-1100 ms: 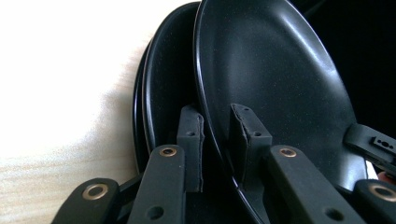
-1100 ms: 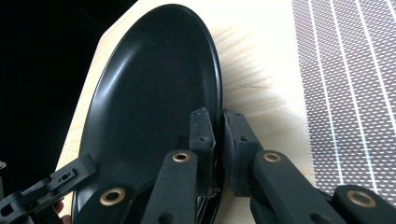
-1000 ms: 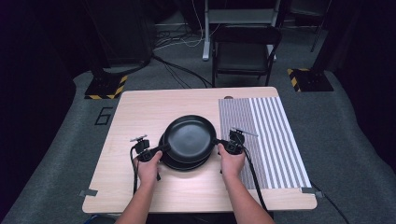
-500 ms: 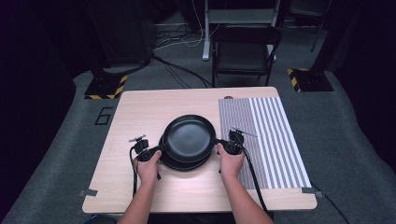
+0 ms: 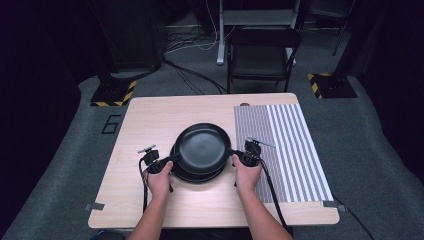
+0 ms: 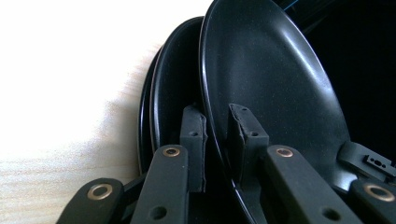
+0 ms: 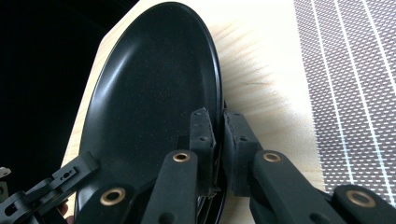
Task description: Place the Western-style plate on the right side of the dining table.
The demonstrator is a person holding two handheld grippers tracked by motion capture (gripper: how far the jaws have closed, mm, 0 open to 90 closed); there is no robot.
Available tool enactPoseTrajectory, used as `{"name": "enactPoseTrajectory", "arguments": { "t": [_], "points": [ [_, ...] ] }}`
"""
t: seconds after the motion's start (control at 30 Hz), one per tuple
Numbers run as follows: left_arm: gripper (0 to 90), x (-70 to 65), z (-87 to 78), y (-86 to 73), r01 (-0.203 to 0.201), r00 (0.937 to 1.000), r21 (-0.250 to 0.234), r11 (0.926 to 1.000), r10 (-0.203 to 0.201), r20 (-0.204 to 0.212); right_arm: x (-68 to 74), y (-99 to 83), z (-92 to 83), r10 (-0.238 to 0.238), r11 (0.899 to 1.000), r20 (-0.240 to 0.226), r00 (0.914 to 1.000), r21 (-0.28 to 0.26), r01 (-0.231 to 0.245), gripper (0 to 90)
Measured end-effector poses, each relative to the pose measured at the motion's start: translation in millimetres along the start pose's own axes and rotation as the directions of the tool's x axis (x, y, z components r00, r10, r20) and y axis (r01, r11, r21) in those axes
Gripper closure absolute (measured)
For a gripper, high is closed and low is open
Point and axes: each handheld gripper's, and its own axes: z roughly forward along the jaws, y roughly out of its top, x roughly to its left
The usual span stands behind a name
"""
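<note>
A stack of black plates (image 5: 197,176) sits at the middle of the wooden table (image 5: 150,120). The top black plate (image 5: 202,147) is raised a little off the stack and held at opposite rims. My left gripper (image 5: 172,159) is shut on its left rim. In the left gripper view the pads straddle the top plate (image 6: 271,84) at my left gripper (image 6: 219,135), with the lower plates (image 6: 170,93) just beside. My right gripper (image 5: 234,154) is shut on the right rim. In the right gripper view my right gripper (image 7: 219,135) pinches the top plate's (image 7: 149,102) edge.
A grey striped mat (image 5: 290,145) covers the table's right part, close to the right hand. A dark chair (image 5: 262,55) stands beyond the far edge. Bare wood lies left of the stack and along the near edge. Cables trail from both grippers toward the person.
</note>
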Motion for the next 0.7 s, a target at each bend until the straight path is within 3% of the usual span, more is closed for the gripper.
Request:
{"name": "enactPoseTrajectory", "arguments": {
  "t": [0.17, 0.7],
  "points": [
    [76.9, -0.9, -1.5, 0.5, -0.007, 0.9999, -0.001, 1.0, 0.007, -0.013, 0.9, -1.9, -1.0, 0.001, 1.0, -0.006, 1.0, -0.002, -0.001, 83.5],
    [77.2, -8.3, -9.9, 8.4, -0.02, 0.9997, -0.029, 0.9994, 0.021, 0.012, 10.6, 2.9, -11.2, -0.023, 0.999, -0.032, 0.9992, -0.027, 0.022, 83.4]
  ]
}}
